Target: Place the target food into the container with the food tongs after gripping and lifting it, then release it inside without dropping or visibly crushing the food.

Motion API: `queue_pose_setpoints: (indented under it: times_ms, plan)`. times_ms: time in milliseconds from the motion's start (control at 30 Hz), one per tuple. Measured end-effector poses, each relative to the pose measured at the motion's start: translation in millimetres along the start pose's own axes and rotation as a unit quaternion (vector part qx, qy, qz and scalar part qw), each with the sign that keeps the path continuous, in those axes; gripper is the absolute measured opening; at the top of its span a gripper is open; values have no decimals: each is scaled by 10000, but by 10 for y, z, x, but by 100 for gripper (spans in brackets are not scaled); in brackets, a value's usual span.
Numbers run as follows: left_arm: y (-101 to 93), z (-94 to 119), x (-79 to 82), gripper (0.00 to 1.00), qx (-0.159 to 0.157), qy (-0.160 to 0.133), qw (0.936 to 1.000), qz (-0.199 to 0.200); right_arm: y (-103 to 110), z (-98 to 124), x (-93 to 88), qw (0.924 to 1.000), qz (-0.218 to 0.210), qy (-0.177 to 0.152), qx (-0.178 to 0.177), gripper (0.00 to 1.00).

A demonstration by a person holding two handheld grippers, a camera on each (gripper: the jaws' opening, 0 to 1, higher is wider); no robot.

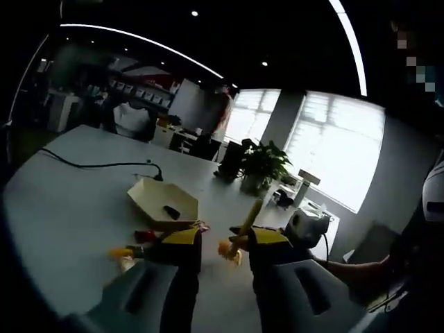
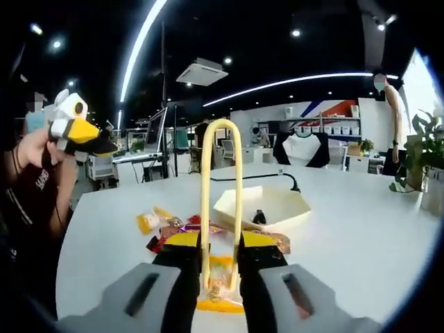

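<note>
Right tool (image 2: 220, 267): its jaws are closed against the two arms of the yellow food tongs (image 2: 220, 194), which stand upright between them in the right gripper view, the looped bend at the top and the tips pointing down.
Food tongs: pale yellow, one bent strip in a narrow U shape; the tips sit down on an orange and yellow packet (image 2: 219, 284) just ahead of the jaws. Whether the tips pinch it I cannot tell.
Target food: small wrapped snack packets (image 2: 166, 225) in yellow, red and orange, lying in a loose heap on the white surface (image 2: 361, 243), beside the container and nearer the tool. The wrappers look crinkled and shiny; the print is too small to read.
Container (image 2: 267, 205): a shallow cream tray with angled sides, on the surface just beyond the heap; one small dark piece (image 2: 259, 218) lies inside it.
Left tool (image 1: 225, 243): the jaws stand apart with nothing between them, raised above the surface in the left gripper view; seen from the right gripper view it is held up at the left in a person's hand (image 2: 35, 149).
Surface extras: a black cable (image 1: 97, 165) runs across it behind the container, and a potted plant (image 1: 262, 166) stands at the far edge.
</note>
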State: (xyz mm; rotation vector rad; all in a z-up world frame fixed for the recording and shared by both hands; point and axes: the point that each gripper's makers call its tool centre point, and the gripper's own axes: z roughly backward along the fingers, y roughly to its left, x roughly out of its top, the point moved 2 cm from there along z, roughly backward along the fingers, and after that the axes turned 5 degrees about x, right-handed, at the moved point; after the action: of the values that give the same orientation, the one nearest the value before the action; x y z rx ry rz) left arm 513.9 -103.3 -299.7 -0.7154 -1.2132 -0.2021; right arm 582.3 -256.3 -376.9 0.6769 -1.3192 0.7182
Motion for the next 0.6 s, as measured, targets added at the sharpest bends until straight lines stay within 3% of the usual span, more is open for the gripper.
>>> queue_pose_setpoints:
  times_ms: [367, 600]
  plan:
    - [-17, 22, -44, 28, -68, 17, 10000, -10, -194, -157, 497, 9986, 190, -453, -195, 15]
    - [-13, 57, -88, 28, -79, 54, 10000, -14, -417, -413, 689, 9973, -51, -708, -211, 15]
